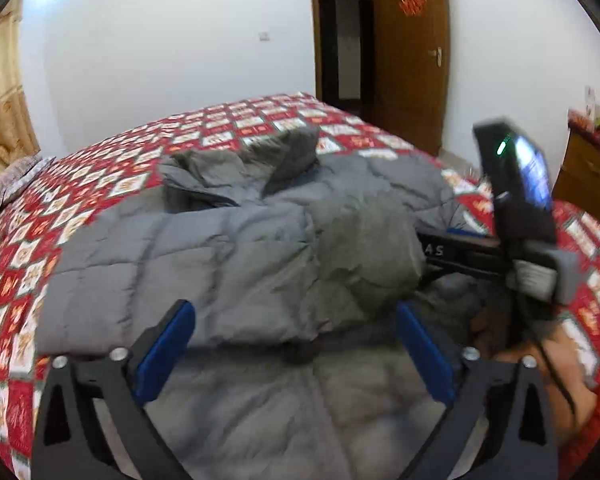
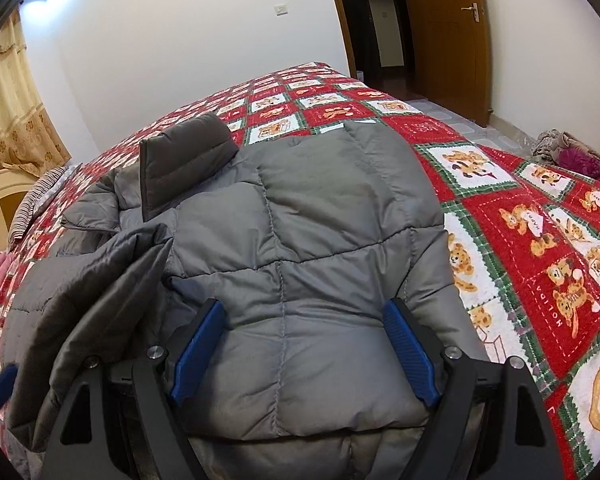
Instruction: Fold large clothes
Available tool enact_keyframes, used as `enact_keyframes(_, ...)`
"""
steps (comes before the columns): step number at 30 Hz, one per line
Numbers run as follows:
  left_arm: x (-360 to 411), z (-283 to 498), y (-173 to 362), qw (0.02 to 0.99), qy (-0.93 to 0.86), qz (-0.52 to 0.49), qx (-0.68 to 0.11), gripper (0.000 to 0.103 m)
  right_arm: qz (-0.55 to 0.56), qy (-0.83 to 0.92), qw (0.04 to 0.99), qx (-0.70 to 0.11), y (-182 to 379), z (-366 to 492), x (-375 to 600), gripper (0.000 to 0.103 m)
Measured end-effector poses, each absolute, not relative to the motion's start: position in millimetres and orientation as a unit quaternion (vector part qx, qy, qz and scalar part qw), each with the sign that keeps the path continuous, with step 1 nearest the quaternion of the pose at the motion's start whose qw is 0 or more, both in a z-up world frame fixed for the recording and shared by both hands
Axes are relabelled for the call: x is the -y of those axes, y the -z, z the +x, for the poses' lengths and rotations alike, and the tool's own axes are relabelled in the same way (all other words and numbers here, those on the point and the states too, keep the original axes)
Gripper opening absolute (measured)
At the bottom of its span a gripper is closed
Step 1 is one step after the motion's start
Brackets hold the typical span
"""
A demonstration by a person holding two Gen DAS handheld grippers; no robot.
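Observation:
A grey quilted puffer jacket (image 1: 240, 248) lies spread on the bed, its collar (image 2: 180, 156) standing up at the far end. In the left wrist view my left gripper (image 1: 296, 344) hovers over the near part of the jacket. Its blue pads (image 1: 168, 352) stand wide apart and nothing is pinched between them. In the right wrist view my right gripper (image 2: 304, 344) straddles a thick puffy fold of the jacket (image 2: 320, 208), and both blue pads (image 2: 198, 348) press into its sides. The black housing of the right gripper (image 1: 520, 200) shows at the jacket's right edge.
The bed carries a red, white and green patterned quilt (image 2: 520, 220). A striped cloth (image 1: 12, 188) lies at its far left. A person's hand (image 1: 540, 360) shows at lower right. A brown door (image 1: 412, 60), a wooden cabinet (image 1: 588, 172) and a pile of clothes (image 2: 568, 152) stand beyond the bed.

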State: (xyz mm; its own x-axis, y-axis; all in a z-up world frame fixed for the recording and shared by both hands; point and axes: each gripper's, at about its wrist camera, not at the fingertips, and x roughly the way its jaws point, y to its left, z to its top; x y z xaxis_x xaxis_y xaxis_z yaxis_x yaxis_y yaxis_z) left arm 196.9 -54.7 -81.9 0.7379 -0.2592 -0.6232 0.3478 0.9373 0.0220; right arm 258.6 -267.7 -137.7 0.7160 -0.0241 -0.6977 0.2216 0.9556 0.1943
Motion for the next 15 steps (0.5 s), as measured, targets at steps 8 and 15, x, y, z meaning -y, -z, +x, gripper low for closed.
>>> enact_keyframes(8,-48.7,234.0,57.4,0.942,0.080,0.001,-0.325,0.103,0.114,0.099,0.955,-0.256,60.8,182.4,260.6,0.081)
enact_keyframes(15,-64.8,297.1,82.6,0.944,-0.031,0.032,-0.327,0.101,-0.006,-0.060,0.941,-0.333,61.3,216.0,167.8,0.079)
